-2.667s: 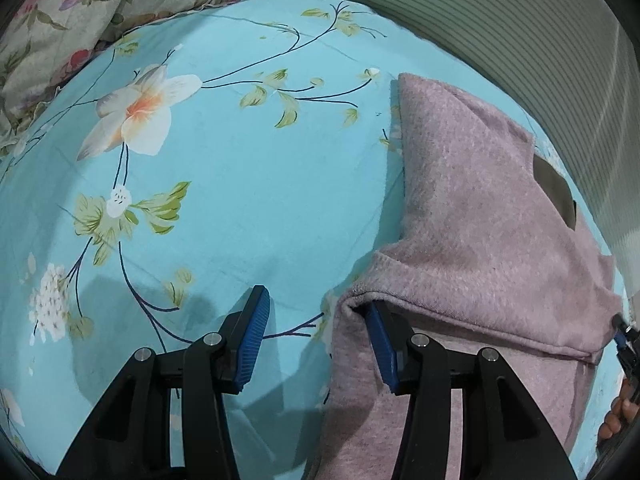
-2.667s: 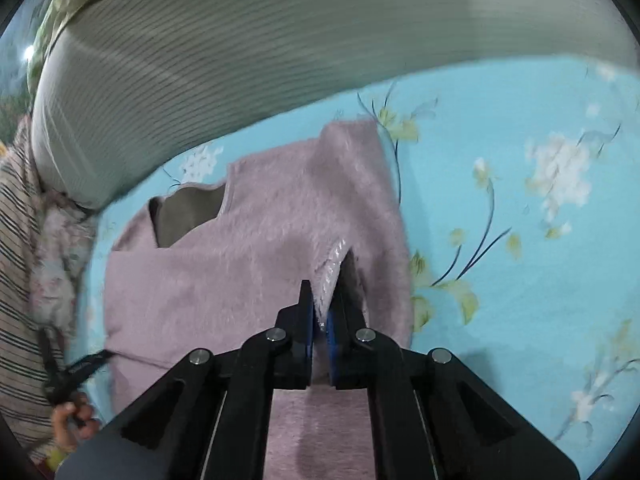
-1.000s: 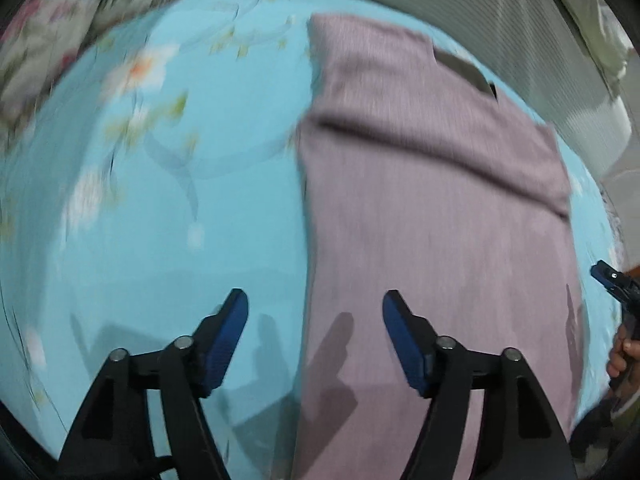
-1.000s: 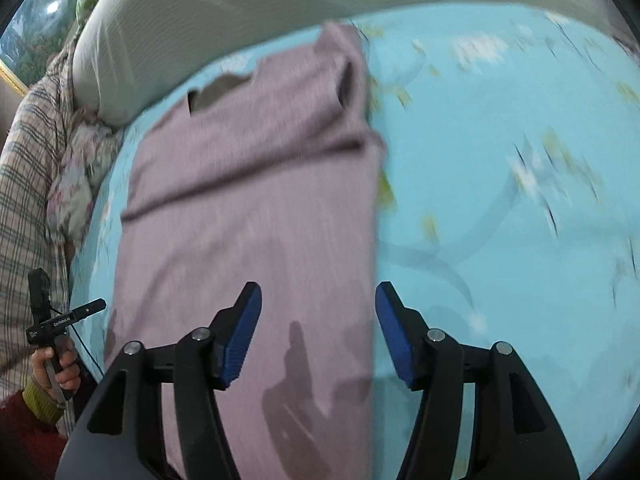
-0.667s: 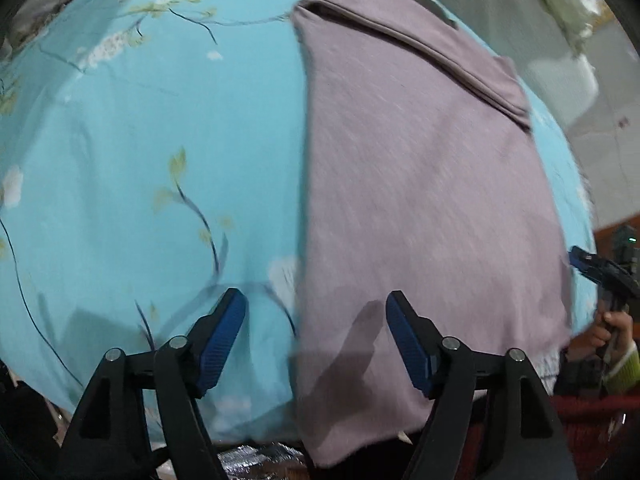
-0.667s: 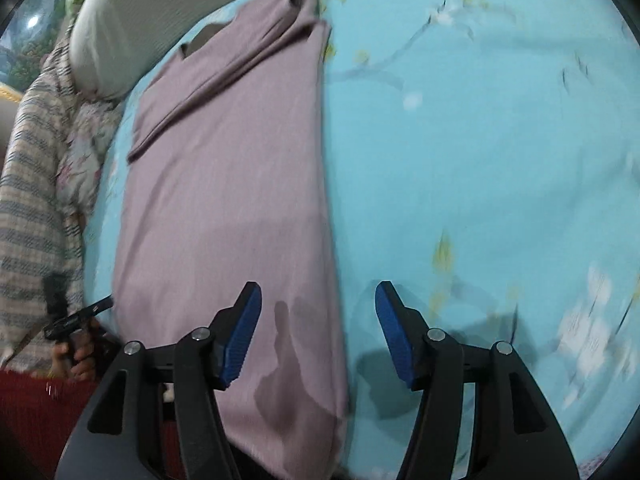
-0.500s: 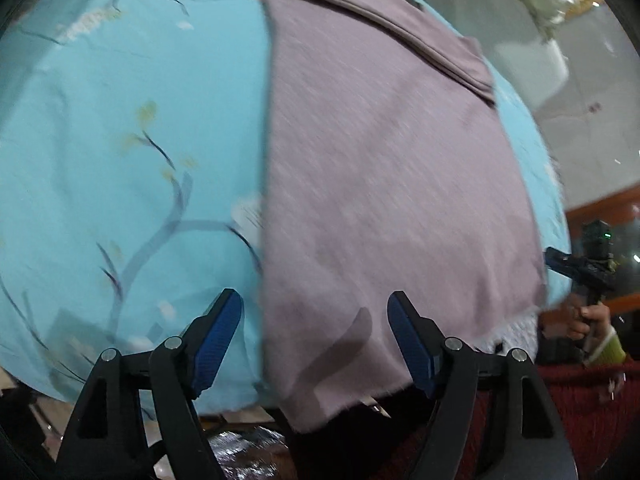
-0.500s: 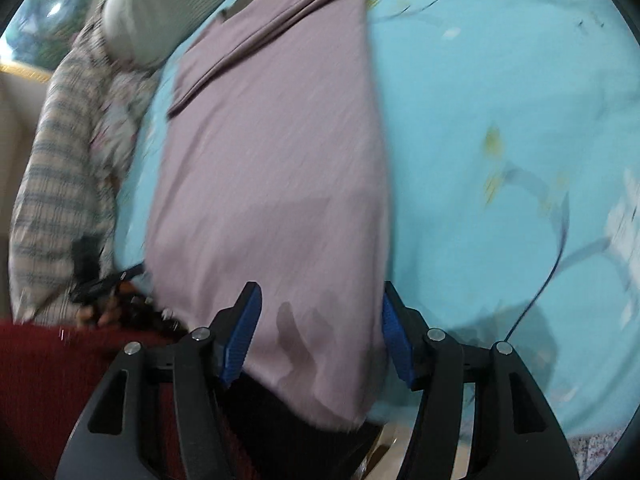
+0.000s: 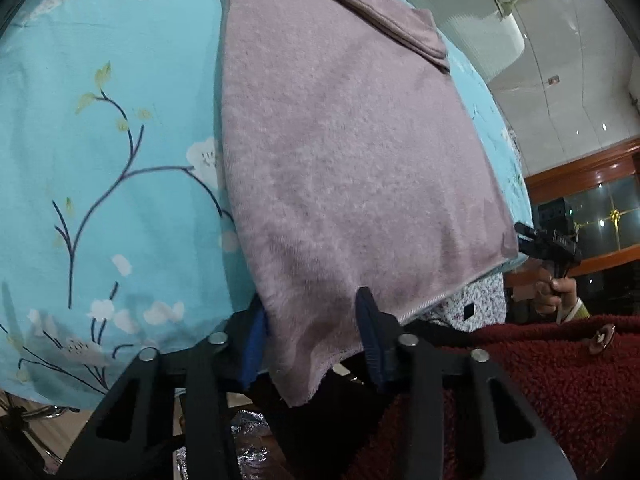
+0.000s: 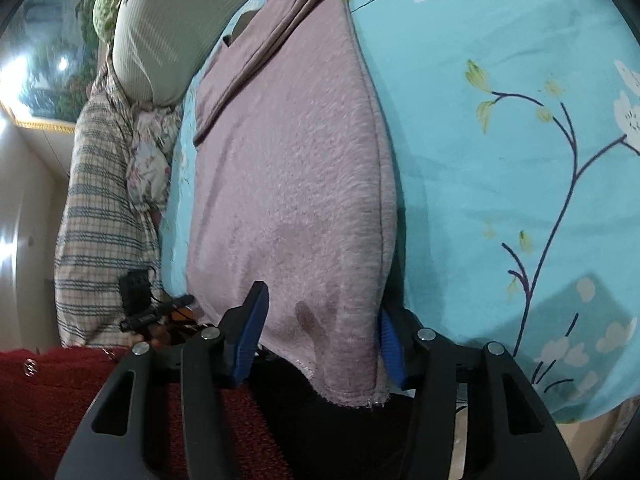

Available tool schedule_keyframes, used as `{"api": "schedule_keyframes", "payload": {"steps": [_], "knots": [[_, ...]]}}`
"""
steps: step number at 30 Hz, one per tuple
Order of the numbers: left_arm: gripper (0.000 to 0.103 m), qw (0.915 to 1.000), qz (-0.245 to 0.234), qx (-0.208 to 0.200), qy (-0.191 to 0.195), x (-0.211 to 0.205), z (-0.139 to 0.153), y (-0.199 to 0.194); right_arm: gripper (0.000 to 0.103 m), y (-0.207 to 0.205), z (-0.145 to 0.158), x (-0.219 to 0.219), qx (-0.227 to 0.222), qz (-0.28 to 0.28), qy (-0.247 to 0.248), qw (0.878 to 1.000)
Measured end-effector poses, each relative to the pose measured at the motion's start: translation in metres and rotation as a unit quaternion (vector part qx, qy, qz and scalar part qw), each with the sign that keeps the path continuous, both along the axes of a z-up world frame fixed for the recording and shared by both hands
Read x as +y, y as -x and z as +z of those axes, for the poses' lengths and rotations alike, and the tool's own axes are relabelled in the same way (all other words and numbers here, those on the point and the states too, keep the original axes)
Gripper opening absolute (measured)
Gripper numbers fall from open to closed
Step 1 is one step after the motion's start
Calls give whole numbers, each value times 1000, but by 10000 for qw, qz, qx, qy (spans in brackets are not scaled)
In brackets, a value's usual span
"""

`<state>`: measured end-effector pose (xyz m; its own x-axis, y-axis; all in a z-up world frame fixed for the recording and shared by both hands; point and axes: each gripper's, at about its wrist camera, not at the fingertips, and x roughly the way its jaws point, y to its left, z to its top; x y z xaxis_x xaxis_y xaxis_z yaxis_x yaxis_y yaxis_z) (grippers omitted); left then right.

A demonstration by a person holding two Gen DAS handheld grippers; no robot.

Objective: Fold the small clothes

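A mauve fleece garment [image 9: 340, 140] lies lengthwise on the turquoise floral bed sheet [image 9: 100, 140], its sleeves folded across the far end, its hem hanging over the near bed edge. My left gripper [image 9: 310, 344] is open, with its blue-padded jaws either side of the hem's left corner. In the right wrist view the same garment [image 10: 296, 168] runs away from me, and my right gripper [image 10: 318, 336] is open with its jaws astride the hem's right corner. Neither gripper has closed on the cloth.
A grey striped pillow [image 10: 168, 28] and a plaid cloth [image 10: 96, 216] lie at the far and left side of the bed. The person's dark red fleece [image 9: 540, 392] fills the near foreground. The sheet [image 10: 520, 160] spreads wide to the right of the garment.
The right gripper let go of the folded sleeve. Both grippers drew back along the garment to the near bed edge and now straddle the hem corners, jaws narrower than before.
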<state>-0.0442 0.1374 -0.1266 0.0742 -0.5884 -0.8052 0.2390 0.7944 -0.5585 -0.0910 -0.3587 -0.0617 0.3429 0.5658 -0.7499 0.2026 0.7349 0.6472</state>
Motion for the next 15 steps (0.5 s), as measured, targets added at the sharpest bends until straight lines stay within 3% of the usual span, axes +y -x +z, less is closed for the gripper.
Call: {"api": "schedule_keyframes", "payload": {"steps": [2, 3, 5, 6, 7, 11, 15], "knots": [[34, 10000, 7, 32, 32, 1, -2, 2, 45, -1, 1, -4, -20, -114, -98, 9999], [31, 10000, 32, 43, 45, -1, -2, 0, 38, -2, 0, -3, 2, -114, -73, 9999], [23, 9999, 33, 81, 81, -3, -5, 1, 14, -4, -2, 3, 163, 89, 123, 9998], [11, 10000, 28, 66, 56, -4, -5, 1, 8, -4, -4, 7, 291, 230, 231, 9990], [4, 10000, 22, 47, 17, -3, -5, 3, 8, -4, -3, 10, 316, 293, 288, 9987], [5, 9997, 145, -158, 92, 2, 10, 4, 8, -9, 21, 13, -100, 190, 216, 9995], [4, 9973, 325, -556, 346, 4, 47, -3, 8, -31, 54, 22, -627, 86, 279, 9976]]}}
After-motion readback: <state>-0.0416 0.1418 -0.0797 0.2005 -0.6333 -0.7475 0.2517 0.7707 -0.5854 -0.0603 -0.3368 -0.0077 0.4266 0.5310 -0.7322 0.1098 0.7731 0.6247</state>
